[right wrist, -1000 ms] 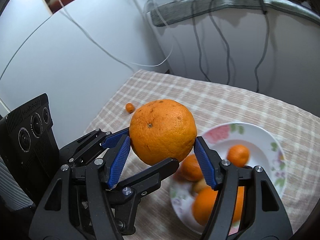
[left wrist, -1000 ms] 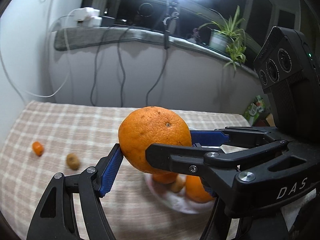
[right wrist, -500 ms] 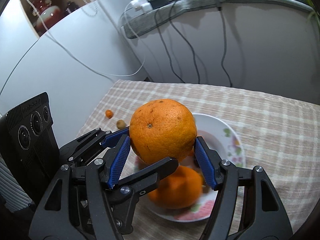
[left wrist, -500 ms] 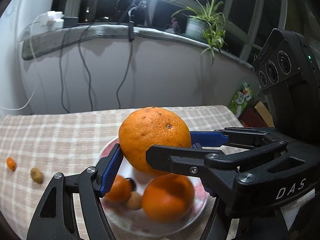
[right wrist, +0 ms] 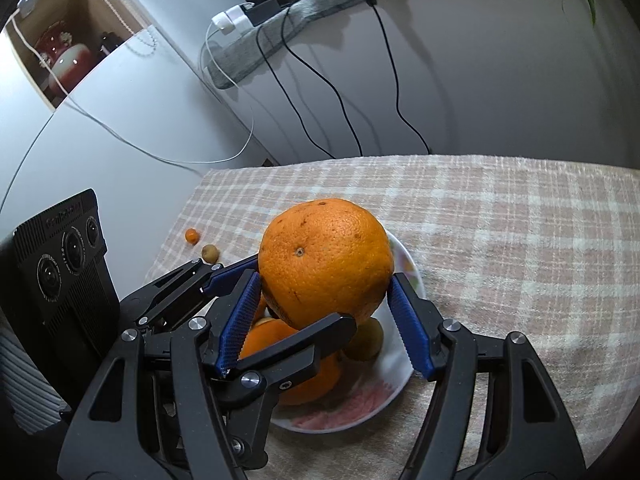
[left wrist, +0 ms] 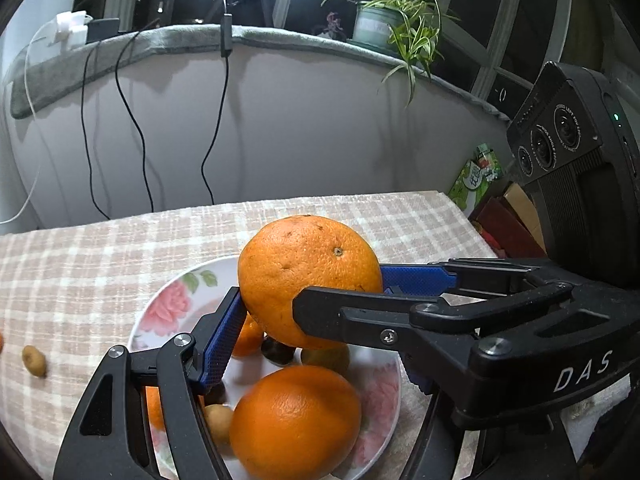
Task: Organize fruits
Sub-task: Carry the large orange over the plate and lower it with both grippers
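dimpled round orange (left wrist: 308,276) pinched between ribbed blue fingers (left wrist: 222,336).

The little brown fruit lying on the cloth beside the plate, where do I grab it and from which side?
Probably across its narrower middle, coming straight down: the brown fruit lies flat as a small oval on the tablecloth, clear of the plate, with the tiny orange just apart beside it.

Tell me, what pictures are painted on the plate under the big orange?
Pink flowers with green leaves on the white plate, clearest in the left wrist view.
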Action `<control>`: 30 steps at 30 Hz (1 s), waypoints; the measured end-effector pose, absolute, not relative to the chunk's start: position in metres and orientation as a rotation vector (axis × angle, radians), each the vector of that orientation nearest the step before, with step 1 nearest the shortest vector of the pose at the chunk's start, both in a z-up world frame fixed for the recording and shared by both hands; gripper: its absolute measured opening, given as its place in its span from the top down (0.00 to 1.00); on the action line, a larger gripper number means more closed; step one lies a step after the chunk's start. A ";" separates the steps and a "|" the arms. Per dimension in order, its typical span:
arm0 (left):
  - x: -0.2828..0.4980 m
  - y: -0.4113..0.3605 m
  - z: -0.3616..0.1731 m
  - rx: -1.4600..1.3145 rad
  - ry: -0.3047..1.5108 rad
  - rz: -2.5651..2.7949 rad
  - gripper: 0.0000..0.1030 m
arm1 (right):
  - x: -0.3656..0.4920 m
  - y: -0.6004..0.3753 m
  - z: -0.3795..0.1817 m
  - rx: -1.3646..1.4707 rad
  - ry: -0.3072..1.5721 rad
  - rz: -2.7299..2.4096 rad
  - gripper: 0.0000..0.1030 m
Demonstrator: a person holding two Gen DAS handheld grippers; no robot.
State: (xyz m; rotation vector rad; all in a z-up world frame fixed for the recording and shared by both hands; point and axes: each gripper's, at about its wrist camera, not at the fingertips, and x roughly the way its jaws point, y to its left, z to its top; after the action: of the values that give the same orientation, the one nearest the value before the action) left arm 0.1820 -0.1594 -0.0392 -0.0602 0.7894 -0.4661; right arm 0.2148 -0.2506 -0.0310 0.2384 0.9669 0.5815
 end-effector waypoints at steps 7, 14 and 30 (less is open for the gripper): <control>0.189 -0.164 -0.046 -0.055 0.822 -0.470 0.32 | 0.221 -0.260 -0.039 0.272 0.993 0.579 0.33; 0.188 -0.167 -0.054 -0.047 0.843 -0.480 0.32 | 0.222 -0.264 -0.046 0.291 1.015 0.560 0.33; 0.174 -0.151 -0.047 -0.040 0.805 -0.450 0.32 | 0.213 -0.270 -0.026 0.298 0.934 0.544 0.32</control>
State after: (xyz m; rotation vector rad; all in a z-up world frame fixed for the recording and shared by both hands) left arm 0.1741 -0.1512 -0.0470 -0.0403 0.8053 -0.4503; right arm 0.2130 -0.2696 -0.0259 0.2977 0.9337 0.5437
